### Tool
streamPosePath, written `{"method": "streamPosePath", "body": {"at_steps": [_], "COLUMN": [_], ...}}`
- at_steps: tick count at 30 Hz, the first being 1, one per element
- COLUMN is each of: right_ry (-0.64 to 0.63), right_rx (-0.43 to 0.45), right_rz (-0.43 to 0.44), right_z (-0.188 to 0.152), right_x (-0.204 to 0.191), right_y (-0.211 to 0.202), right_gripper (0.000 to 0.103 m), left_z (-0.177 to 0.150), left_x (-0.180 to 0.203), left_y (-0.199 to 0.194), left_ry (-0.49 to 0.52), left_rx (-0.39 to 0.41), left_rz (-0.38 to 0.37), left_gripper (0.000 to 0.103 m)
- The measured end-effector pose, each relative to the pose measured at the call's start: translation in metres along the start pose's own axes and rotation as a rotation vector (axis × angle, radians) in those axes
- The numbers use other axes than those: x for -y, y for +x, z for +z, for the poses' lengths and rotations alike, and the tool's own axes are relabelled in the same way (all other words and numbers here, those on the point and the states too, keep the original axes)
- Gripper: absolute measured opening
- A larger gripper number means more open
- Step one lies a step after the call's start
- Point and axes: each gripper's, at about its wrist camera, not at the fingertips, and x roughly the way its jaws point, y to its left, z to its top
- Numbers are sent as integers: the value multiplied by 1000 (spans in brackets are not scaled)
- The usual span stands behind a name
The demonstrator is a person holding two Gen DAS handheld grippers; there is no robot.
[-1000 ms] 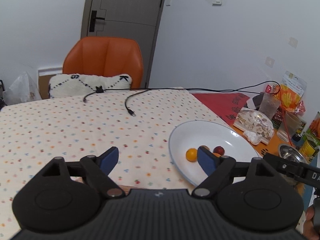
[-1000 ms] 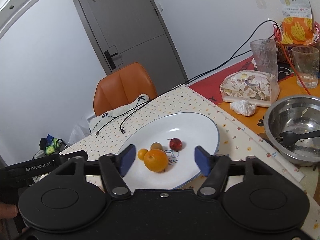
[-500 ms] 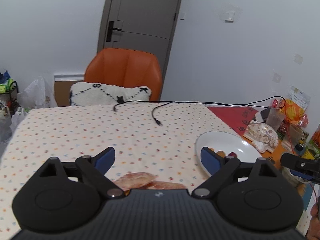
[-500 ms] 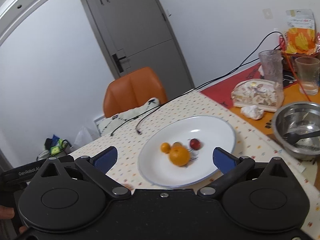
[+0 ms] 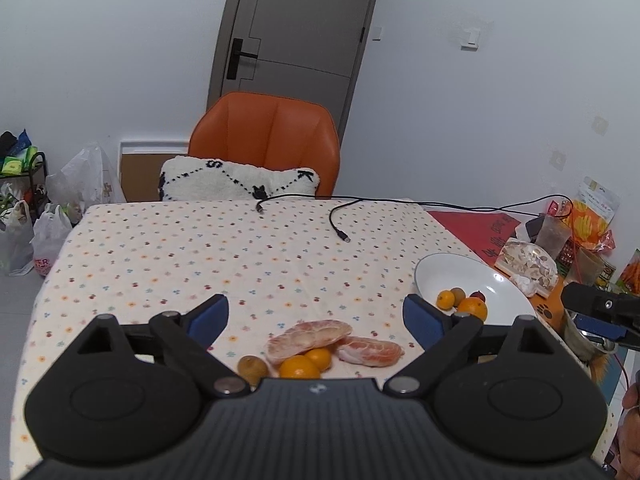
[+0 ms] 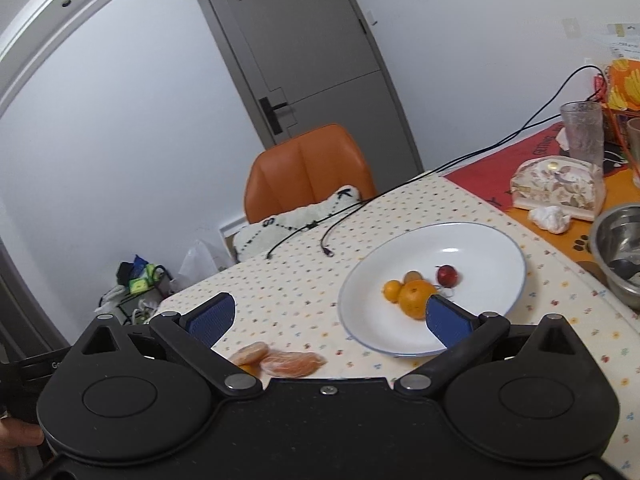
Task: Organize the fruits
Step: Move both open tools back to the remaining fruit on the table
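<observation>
White walls, a grey door (image 5: 296, 36) and an orange chair (image 5: 266, 142) with a patterned cushion (image 5: 236, 180) stand behind the table, which is covered by a dotted tablecloth (image 5: 200, 252)

Left wrist view: my left gripper (image 5: 316, 314) has its jaws spread wide with nothing between them, above the cloth. Close to the camera housing lie two peeled pomelo segments (image 5: 308, 336), touching each other. Just in front of them sit two oranges (image 5: 299, 368) and, to their left, a brownish round fruit (image 5: 252, 368), possibly a kiwi; I cannot tell for sure. A white plate (image 5: 460, 276) sits to the right, apart from that group, holding a small orange, a larger orange (image 5: 473, 307), a brown fruit and a dark red fruit (image 5: 477, 295). Two black cables (image 5: 340, 220) trail across the far half of the cloth. My other gripper's body shows at the right edge, near a metal bowl (image 5: 580, 338)

Right wrist view: my right gripper (image 6: 328, 316) is also fully open and holds nothing. Its right pad overlaps the near part of the plate (image 6: 480, 240) in the picture, just beside the larger orange (image 6: 416, 296); whether it touches the fruit I cannot tell. On the plate the small orange (image 6: 392, 290), the brown fruit (image 6: 412, 276) and the dark red fruit (image 6: 447, 275) cluster close together. The pomelo segments (image 6: 280, 360) lie on the cloth to the plate's left, between my pads and low in the frame. The metal bowl (image 6: 616, 248), a crumpled tissue (image 6: 550, 218) and a glass tumbler (image 6: 582, 132) stand to the right
</observation>
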Motion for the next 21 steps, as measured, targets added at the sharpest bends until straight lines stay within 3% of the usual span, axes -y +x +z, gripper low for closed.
{"method": "streamPosePath", "body": {"at_steps": [21], "right_ry": [-26], "right_rx": [-75], "right_rz": [93], "right_z": [-18], "right_x": [-24], "right_y": [22], "right_gripper": [103], "left_z": [-4], "left_x": [-45], "left_y": [-18], "left_ry": [-73], "left_rx": [4], "left_rz": [38], "left_gripper": [93]}}
